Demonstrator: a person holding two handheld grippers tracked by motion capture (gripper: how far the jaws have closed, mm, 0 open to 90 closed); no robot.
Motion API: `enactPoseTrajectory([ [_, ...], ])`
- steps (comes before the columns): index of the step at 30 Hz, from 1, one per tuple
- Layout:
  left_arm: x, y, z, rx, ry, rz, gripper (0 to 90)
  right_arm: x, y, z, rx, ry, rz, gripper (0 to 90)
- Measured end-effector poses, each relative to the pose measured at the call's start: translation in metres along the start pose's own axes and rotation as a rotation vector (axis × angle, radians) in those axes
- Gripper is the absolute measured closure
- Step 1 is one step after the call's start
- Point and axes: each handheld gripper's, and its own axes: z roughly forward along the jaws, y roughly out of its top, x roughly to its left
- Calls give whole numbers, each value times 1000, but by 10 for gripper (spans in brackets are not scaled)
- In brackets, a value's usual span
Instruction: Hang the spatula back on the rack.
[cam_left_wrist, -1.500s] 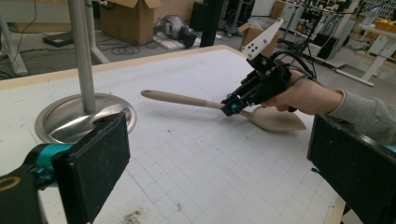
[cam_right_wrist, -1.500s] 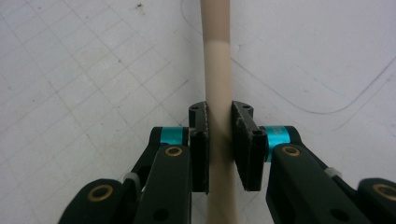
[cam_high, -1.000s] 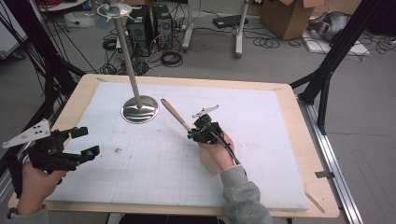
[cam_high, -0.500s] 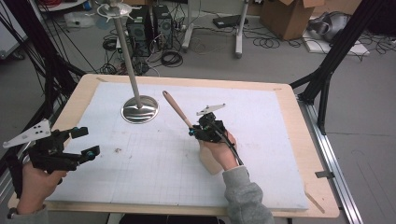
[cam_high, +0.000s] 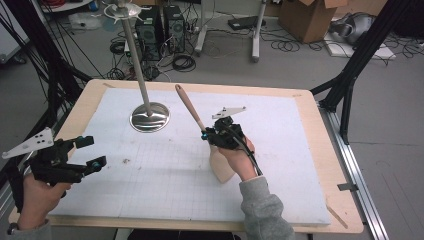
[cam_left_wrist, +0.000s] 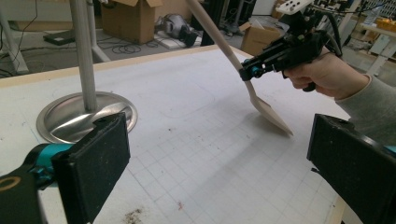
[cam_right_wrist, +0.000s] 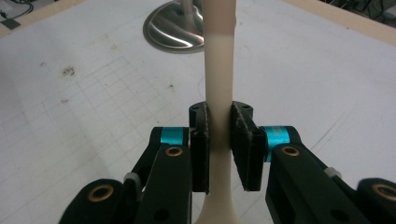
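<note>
A pale spatula (cam_high: 189, 106) with a brownish handle end is clamped at its neck by my right gripper (cam_high: 207, 134), mid-table. Its handle slants up toward the far left, and its flat blade (cam_left_wrist: 272, 115) hangs just over the mat. In the right gripper view both pads press the spatula shaft (cam_right_wrist: 218, 70) inside the right gripper (cam_right_wrist: 219, 135). My left gripper (cam_high: 94, 151) rests at the table's left edge, open, with nothing between its fingers. From the left gripper (cam_left_wrist: 219, 158) I look across at the right gripper (cam_left_wrist: 250, 72).
A metal stand with a round shiny base (cam_high: 149, 117) and a tall pole (cam_high: 135, 55) stands at the far left of the white gridded mat (cam_high: 165, 175). Black frame legs (cam_high: 350, 75) flank the table. Boxes and cables lie on the floor beyond.
My right gripper has risen with the spatula, bringing the blade up off the mat. The left gripper has stayed put.
</note>
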Motion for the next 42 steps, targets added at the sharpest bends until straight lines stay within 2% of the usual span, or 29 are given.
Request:
enactPoseTrajectory([
  [18,0,0,-2,-7,0,-4,64,6,23,-18,-61,0,-34,786],
  [21,0,0,-1,-8,-1,-6,64,6,27,-20,-78,-4,-26,786],
  [27,-1,0,-1,-4,-2,-3,64,5,35,-22,-81,1,-31,787],
  [31,-1,0,-2,-12,-1,-2,64,5,47,-25,-93,19,-41,787],
  [42,0,1,-4,-13,-3,-4,63,5,68,-26,-102,16,-45,786],
])
